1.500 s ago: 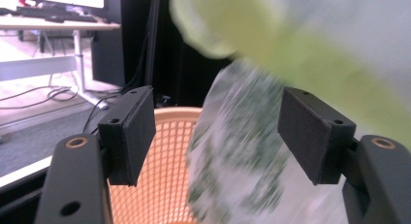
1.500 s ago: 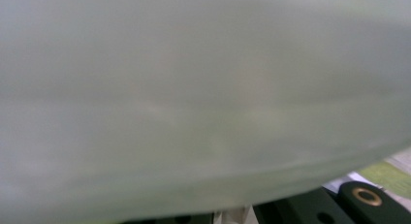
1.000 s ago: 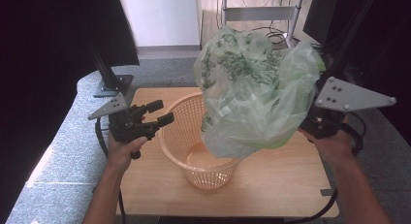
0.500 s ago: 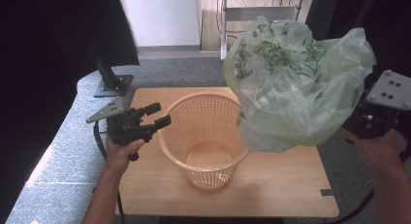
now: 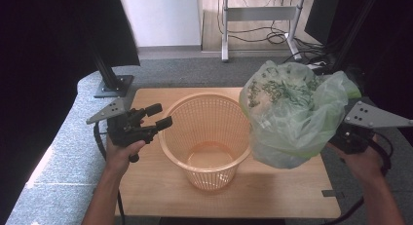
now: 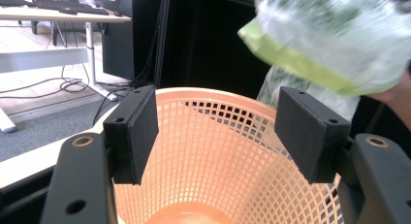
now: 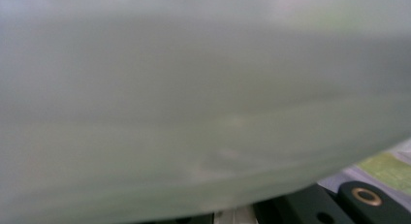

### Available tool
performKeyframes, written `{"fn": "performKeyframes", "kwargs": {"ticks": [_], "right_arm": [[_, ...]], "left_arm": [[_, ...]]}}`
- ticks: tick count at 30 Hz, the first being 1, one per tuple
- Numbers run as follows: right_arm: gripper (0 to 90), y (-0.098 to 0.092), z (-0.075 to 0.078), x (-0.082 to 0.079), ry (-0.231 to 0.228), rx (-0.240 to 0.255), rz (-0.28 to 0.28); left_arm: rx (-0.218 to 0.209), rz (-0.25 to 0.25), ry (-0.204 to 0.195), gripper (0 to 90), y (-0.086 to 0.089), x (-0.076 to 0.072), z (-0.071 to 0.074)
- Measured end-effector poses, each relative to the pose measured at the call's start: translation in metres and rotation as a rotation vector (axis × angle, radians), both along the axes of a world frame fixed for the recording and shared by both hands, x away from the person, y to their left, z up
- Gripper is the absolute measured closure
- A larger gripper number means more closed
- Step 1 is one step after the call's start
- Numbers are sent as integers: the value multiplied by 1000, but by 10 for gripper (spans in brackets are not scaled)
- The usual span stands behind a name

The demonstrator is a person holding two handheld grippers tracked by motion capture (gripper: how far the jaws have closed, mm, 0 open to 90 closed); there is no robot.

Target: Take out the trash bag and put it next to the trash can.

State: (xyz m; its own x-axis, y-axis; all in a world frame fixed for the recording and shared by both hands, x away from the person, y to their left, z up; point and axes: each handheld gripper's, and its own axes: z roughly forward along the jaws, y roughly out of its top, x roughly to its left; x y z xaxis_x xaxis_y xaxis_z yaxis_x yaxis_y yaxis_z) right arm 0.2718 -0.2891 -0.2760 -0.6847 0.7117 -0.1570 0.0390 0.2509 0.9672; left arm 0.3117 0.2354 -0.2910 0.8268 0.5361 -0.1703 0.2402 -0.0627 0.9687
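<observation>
Left gripper [image 5: 158,117] sits over the worktop's [image 5: 272,196] left edge. I read its jaws as standing apart, nothing between the pads; in the left gripper view both pads [image 6: 138,132] frame the near wall of the orange basket [image 6: 228,151] without touching it.

The basket [image 5: 207,137] stands upright on the worktop, roughly midway between the left and right edges, mouth open and nothing visible inside.

Right gripper [image 5: 341,137] is at the worktop's right edge, mostly hidden behind the green plastic bag [image 5: 292,113]. I take its jaws as closed together on the bag: the bag hangs from that hand, and its film [image 7: 194,112] blurs across almost the whole right gripper view, so the pinch itself I cannot see directly.

The bag is puffed out, pale green with a darker leafy print near the top. It hangs above the right half of the worktop, just beside the basket's right rim. Whether its underside touches the wood I cannot tell. In the left gripper view the bag [image 6: 334,35] shows beyond the basket's far rim.
</observation>
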Motion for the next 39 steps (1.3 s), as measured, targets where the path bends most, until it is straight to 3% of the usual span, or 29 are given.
{"fn": "performKeyframes", "kwargs": {"ticks": [6, 12, 16, 21, 28, 29, 32, 34, 37, 39], "right_arm": [[883, -13, -47, 12, 75, 14, -30], [882, -3, -104, 26, 158, -9, -41], [879, 5, -133, 36, 210, -13, -53], [862, 13, -156, 47, 243, -5, -63], [822, 23, -170, 51, 261, -5, -67], [783, 23, -171, 51, 260, -2, -68], [483, 22, -170, 47, 243, 41, -82], [339, 19, -167, 42, 223, 86, -99], [232, 13, -162, 32, 201, 130, -114], [209, 9, -161, 25, 192, 150, -110]], "left_arm": [[5, 11, 11, 323, 0, -1, -2], [20, 10, 15, 323, -3, -4, -3], [38, 10, 20, 323, -6, -5, -4], [43, 10, 24, 323, -8, -6, -8], [44, 22, 38, 322, -3, -5, -12], [45, 23, 38, 322, -3, -6, -12], [45, 27, 38, 321, -1, -6, -12], [42, 29, 35, 321, 0, -7, -12], [38, 31, 37, 321, 2, -7, -13], [37, 33, 39, 321, 3, -7, -14]]}}
